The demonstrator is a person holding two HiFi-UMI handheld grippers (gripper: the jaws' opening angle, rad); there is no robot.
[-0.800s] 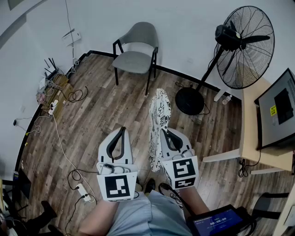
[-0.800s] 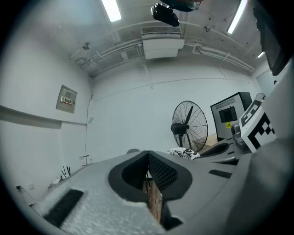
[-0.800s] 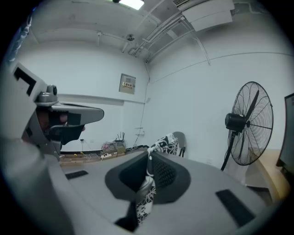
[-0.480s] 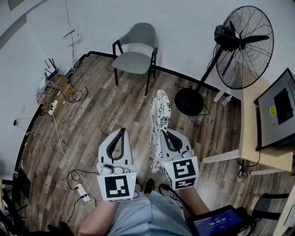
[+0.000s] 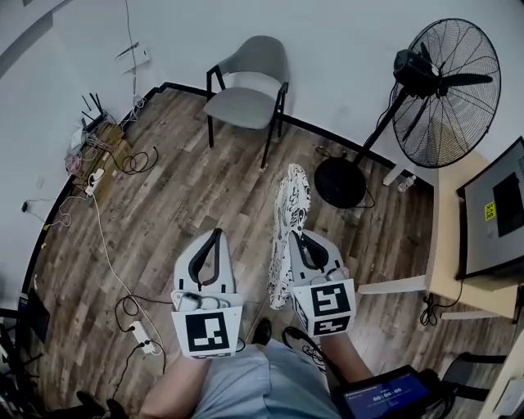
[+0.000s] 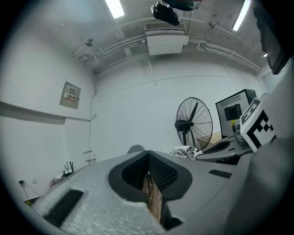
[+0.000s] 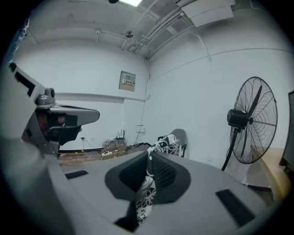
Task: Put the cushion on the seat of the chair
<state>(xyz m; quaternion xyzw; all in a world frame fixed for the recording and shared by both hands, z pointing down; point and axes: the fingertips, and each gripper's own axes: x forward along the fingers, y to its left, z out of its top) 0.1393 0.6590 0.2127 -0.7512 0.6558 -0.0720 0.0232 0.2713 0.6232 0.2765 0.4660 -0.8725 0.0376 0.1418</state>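
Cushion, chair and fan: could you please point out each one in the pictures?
cushion (image 5: 288, 204), head view, on its patterned fabric above the grip.
chair (image 5: 236, 107), head view, on the bare grey seat.
fan (image 5: 413, 65), head view, on the dark motor hub.

By the far wall (image 5: 344, 41) the chair (image 5: 239, 106), fan (image 5: 446, 82) to its right, cushion (image 5: 292, 204) nearer, before the gap between them.

ahead of my jaws a white wall (image 5: 344, 49) closes off the wood-plank floor (image 5: 188, 204). a pedestal fan (image 5: 446, 82) stands ahead and right of them, with a pale table (image 5: 446, 237) bearing a monitor (image 5: 499, 209) farther right. cables (image 5: 94, 176) trail along the left skirting. tube lights (image 6: 115, 7) glow overhead.
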